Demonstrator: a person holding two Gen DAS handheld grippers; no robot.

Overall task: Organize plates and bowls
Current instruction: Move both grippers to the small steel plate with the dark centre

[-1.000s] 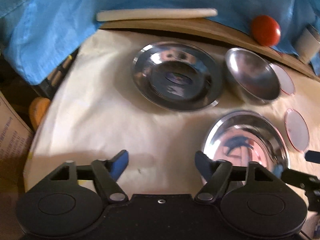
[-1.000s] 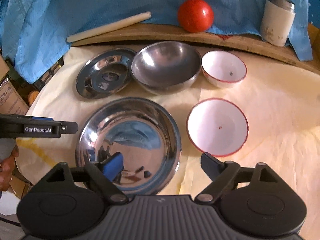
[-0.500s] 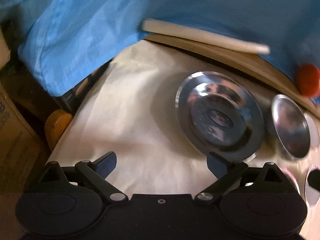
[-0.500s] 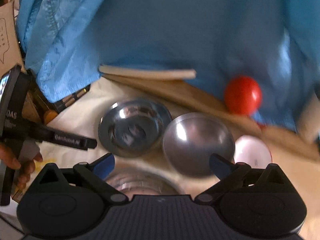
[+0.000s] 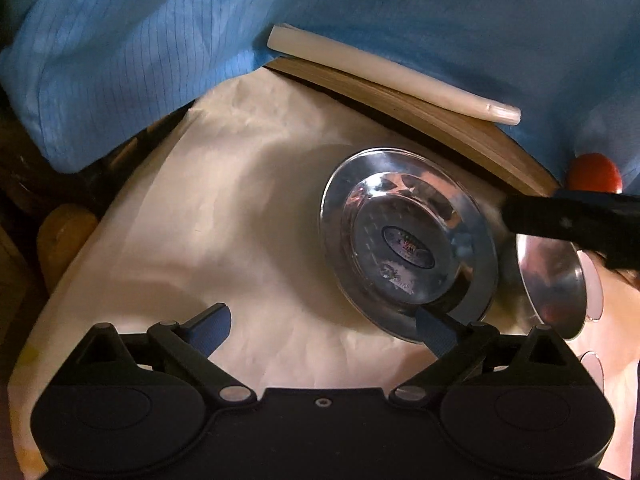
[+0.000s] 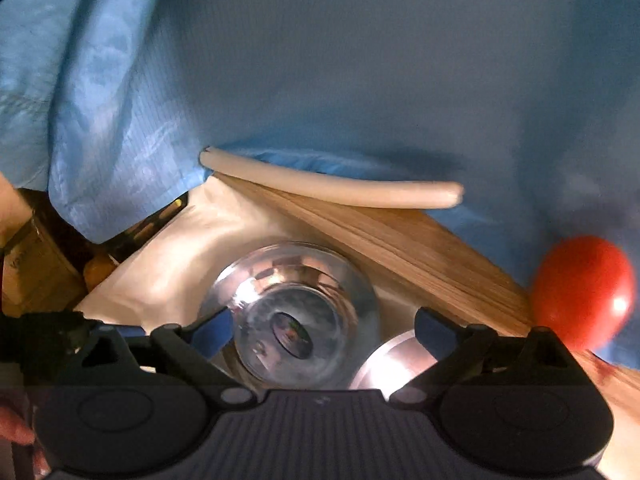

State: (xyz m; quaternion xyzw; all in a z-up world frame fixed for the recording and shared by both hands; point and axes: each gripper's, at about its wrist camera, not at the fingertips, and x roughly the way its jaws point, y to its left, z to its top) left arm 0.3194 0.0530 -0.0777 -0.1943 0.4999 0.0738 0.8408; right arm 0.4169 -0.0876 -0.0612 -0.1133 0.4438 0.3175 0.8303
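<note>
Both tongs spread wide, grasping nothing: left tongs (image 5: 322, 330) and right tongs (image 6: 322, 330) face a shiny round steel plate (image 5: 408, 244); stiff, light, slippery, best pinched at its thin rim.

Blue cloth, pale rod, wooden board and red ball behind a cream-covered table.

A wrinkled cream sheet (image 5: 224, 208) covers the table, and a wooden board (image 6: 384, 248) lies slantwise along its far edge. A pale cream rod (image 5: 384, 76) rests on the board against the draped blue cloth (image 6: 360, 72). A shiny red ball (image 6: 584, 292) sits at the board's right end. At the left, an orange object (image 5: 64, 236) and cardboard (image 6: 36, 272) stand in shadow.
</note>
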